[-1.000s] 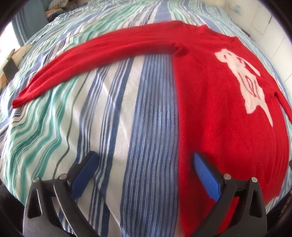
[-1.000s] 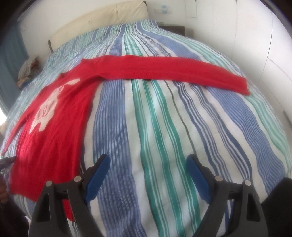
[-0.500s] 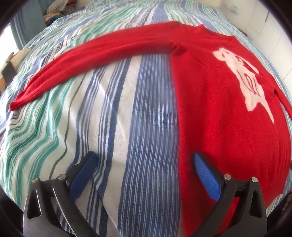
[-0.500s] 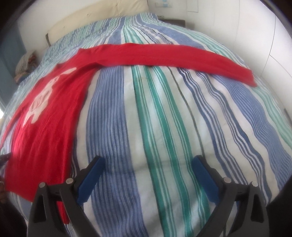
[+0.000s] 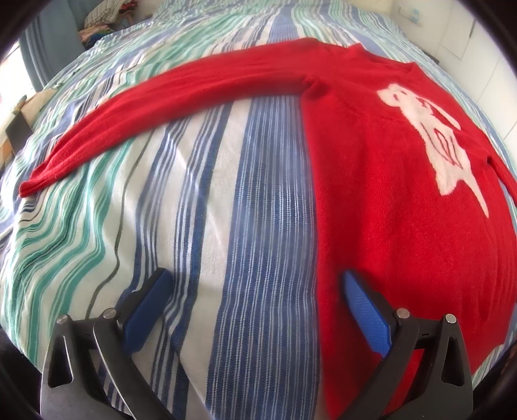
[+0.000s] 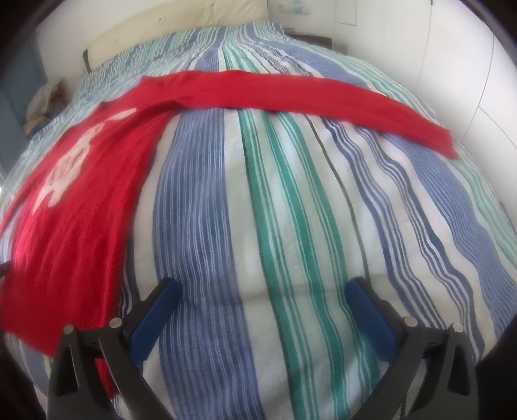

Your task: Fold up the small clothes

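Observation:
A red knit sweater (image 5: 397, 200) with a white animal motif lies flat on the striped bed, one long sleeve (image 5: 168, 100) stretched out to the left. My left gripper (image 5: 255, 284) hangs open above the sweater's left side edge, nothing between its blue pads. In the right wrist view the sweater's body (image 6: 80, 200) lies at the left and its other sleeve (image 6: 307, 97) runs across to the right. My right gripper (image 6: 261, 290) is over bare bedding beside the sweater's hem, its jaws still opening wide, with nothing between them.
The bed cover (image 6: 290, 210) has blue, green and white stripes. A cream headboard (image 6: 181, 32) and white cupboard doors (image 6: 468, 64) stand behind. A pile of clothes (image 5: 106, 16) lies beyond the bed's far left corner.
The right gripper's jaws have spread wider and its view has shifted slightly over the bedding. The left gripper has stayed put and open.

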Available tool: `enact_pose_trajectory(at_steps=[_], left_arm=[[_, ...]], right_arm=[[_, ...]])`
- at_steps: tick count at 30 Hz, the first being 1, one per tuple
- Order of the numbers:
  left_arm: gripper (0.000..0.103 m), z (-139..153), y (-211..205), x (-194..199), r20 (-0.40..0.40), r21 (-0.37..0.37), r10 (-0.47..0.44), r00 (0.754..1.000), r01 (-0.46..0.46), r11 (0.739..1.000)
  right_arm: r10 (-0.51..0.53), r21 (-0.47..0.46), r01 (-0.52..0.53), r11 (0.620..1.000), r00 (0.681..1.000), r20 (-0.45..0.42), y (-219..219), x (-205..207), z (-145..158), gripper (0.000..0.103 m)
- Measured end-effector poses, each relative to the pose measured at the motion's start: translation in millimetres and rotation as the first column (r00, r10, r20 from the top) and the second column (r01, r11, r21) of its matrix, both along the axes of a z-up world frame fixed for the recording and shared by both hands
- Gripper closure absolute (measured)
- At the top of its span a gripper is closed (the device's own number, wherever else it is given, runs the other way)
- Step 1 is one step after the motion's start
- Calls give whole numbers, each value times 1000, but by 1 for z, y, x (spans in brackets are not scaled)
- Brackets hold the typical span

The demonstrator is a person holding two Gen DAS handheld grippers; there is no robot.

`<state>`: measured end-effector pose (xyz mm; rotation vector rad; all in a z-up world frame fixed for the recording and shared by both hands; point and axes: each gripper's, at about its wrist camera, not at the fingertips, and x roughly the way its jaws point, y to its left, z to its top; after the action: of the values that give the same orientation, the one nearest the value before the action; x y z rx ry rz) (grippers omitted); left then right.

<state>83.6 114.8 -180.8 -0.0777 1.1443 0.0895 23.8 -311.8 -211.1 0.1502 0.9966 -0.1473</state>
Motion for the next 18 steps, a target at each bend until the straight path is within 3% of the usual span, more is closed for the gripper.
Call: enact_pose_trajectory(at_steps=[18], left_arm=[[1, 4, -2, 0, -12, 10, -20, 1000, 21, 1000]], right_arm=[[1, -13, -1, 1000, 1000, -2, 2, -1, -1, 0]])
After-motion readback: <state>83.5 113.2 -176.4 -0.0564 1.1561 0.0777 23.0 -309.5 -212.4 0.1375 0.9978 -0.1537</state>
